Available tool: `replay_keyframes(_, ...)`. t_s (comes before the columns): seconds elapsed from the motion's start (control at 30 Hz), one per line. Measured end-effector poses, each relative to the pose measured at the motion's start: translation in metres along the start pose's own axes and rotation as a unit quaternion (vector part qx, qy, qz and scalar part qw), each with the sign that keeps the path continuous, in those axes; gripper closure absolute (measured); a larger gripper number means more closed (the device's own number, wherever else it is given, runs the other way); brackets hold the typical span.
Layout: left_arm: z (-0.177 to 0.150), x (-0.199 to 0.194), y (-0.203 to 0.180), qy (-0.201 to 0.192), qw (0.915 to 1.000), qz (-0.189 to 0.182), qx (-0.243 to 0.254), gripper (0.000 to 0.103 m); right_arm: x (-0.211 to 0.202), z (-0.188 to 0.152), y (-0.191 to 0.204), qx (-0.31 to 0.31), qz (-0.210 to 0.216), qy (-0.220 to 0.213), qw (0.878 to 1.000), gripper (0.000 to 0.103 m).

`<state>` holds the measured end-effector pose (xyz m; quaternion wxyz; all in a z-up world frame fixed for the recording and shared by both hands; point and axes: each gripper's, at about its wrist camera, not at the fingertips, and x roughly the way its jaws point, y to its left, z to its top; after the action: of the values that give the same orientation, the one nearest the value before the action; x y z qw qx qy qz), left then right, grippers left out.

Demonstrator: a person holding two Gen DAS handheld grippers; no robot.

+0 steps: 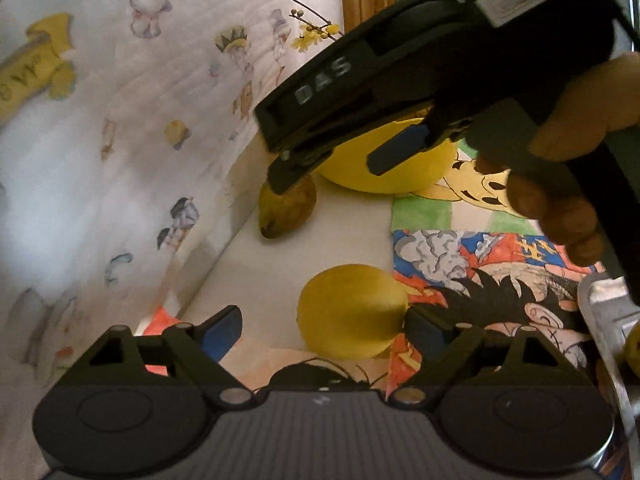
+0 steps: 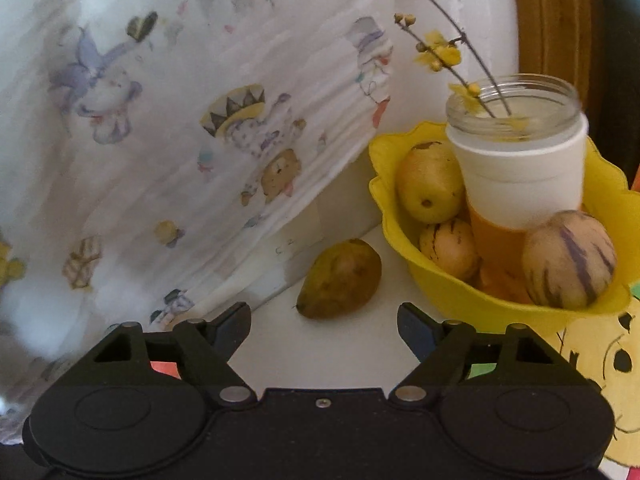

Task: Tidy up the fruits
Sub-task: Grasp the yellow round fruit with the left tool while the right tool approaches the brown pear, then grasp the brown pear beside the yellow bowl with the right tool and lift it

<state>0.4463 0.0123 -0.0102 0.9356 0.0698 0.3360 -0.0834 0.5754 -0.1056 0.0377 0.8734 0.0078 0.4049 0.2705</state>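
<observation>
Three fruits (image 2: 430, 184) in bowl (image 2: 440, 292), two loose.

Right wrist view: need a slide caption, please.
Open right gripper faces a brownish pear beside a yellow bowl of fruit.

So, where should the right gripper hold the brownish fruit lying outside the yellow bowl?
Grip the brownish fruit across its wide middle, coming from above and in front. It lies on its side, pointed end toward the cloth, and the right gripper is open.
</observation>
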Motion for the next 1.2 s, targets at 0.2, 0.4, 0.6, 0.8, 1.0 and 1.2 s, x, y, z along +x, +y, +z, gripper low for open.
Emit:
replay_keyframes(0.2, 0.0, 0.009, 0.0, 0.0, 0.9999, -0.017, 0.001, 0.02, 0.011, 0.004, 0.0, -0.013, -0.001, 0.011, 1.0, 0.021)
replay_keyframes(0.4, 0.002, 0.014, 0.0, 0.002, 0.9993, -0.036, -0.008, 0.037, 0.017, 0.004, -0.002, -0.009, -0.001, 0.016, 1.0, 0.022)
replay_keyframes(0.6, 0.002, 0.012, 0.0, 0.004, 0.9991, -0.04, -0.014, 0.041, 0.018, 0.003, -0.007, 0.001, 0.0, 0.015, 1.0, 0.022)
replay_keyframes(0.8, 0.003, 0.013, 0.004, 0.013, 0.9989, -0.025, -0.039, 0.041, 0.023, 0.0, -0.009, 0.012, -0.003, 0.019, 1.0, 0.026)
replay_keyframes(1.0, 0.003, 0.011, 0.006, 0.018, 0.9986, -0.009, -0.05, 0.041, 0.038, 0.0, -0.008, 0.03, -0.005, 0.02, 0.999, 0.032)
replay_keyframes(1.2, 0.002, 0.009, 0.01, 0.02, 0.9982, 0.003, -0.056, 0.041, 0.055, 0.002, -0.005, 0.039, -0.019, 0.024, 0.999, 0.037)
